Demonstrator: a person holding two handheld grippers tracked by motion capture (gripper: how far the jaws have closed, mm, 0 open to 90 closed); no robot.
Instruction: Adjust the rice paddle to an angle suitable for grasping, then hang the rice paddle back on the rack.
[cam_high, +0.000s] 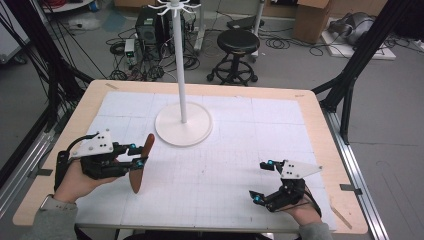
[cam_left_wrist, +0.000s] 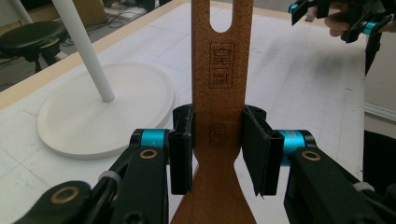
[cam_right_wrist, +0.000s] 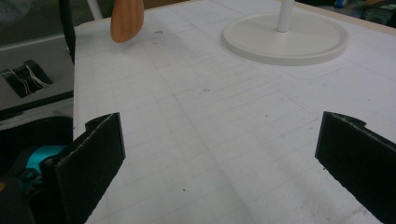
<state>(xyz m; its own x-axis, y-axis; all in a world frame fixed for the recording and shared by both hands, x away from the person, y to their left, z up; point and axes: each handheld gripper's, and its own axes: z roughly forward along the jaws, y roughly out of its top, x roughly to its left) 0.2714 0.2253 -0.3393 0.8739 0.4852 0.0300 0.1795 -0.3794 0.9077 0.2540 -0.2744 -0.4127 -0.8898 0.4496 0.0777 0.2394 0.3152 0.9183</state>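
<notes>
A brown wooden spatula (cam_high: 140, 163) is held above the white mat at the left, its slotted handle end pointing toward the stand. My left gripper (cam_high: 136, 155) is shut on it; in the left gripper view both pads (cam_left_wrist: 181, 151) press the narrow neck of the spatula (cam_left_wrist: 219, 93). My right gripper (cam_high: 261, 181) rests near the table's front right, open, with nothing between its black pads (cam_right_wrist: 95, 161). The spatula's rounded blade end (cam_right_wrist: 126, 19) shows far off in the right gripper view.
A white stand with a round base (cam_high: 183, 125) and tall pole (cam_high: 180, 65) sits at the middle back of the gridded white mat (cam_high: 225, 165). Beyond the wooden table are a black stool (cam_high: 238, 47), cables and boxes.
</notes>
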